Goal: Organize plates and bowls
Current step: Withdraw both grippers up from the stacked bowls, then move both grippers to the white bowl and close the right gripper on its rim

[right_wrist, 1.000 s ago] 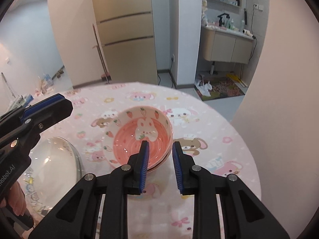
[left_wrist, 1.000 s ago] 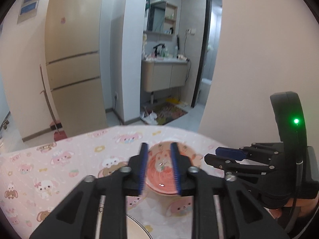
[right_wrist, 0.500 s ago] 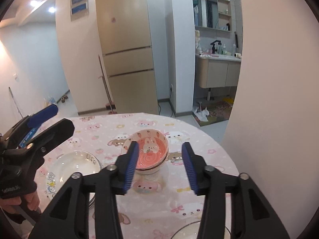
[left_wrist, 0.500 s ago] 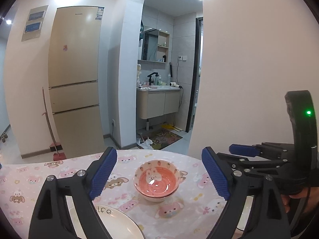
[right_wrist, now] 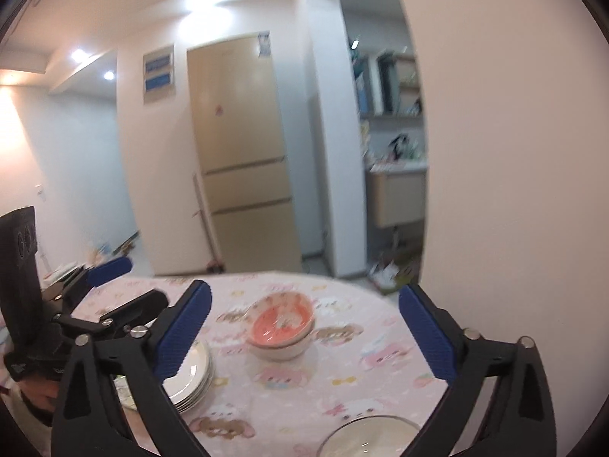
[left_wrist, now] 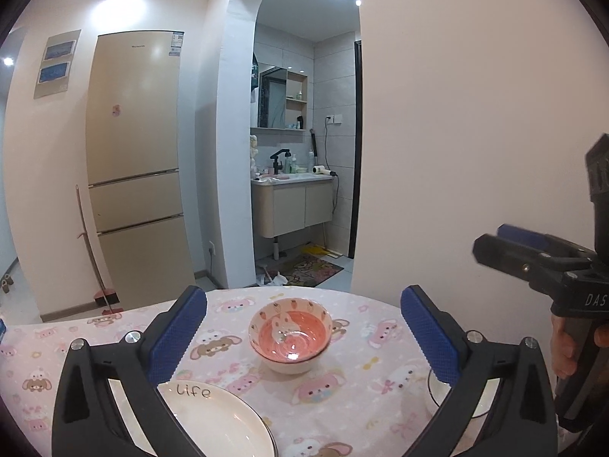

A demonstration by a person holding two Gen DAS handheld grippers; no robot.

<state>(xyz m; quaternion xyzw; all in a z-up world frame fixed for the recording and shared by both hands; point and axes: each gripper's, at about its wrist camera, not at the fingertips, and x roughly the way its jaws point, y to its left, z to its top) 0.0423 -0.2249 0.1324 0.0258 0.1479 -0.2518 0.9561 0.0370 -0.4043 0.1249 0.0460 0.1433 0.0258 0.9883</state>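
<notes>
Left wrist: left gripper (left_wrist: 303,333) spread wide, empty, above pink bowls (left_wrist: 290,337) stacked on tablecloth (left_wrist: 342,400). Right wrist: right gripper (right_wrist: 304,329) likewise released, beside plate stack (right_wrist: 192,375)

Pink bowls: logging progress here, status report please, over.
Left gripper open, empty. Right gripper open, empty. Pink bowls nested, resting on the table between the plate stack and white bowl. Nothing blocking them.

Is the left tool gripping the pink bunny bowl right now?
No. The left tool is wide open and empty, and the pink bunny bowl sits free on the tablecloth between its fingers.
</notes>
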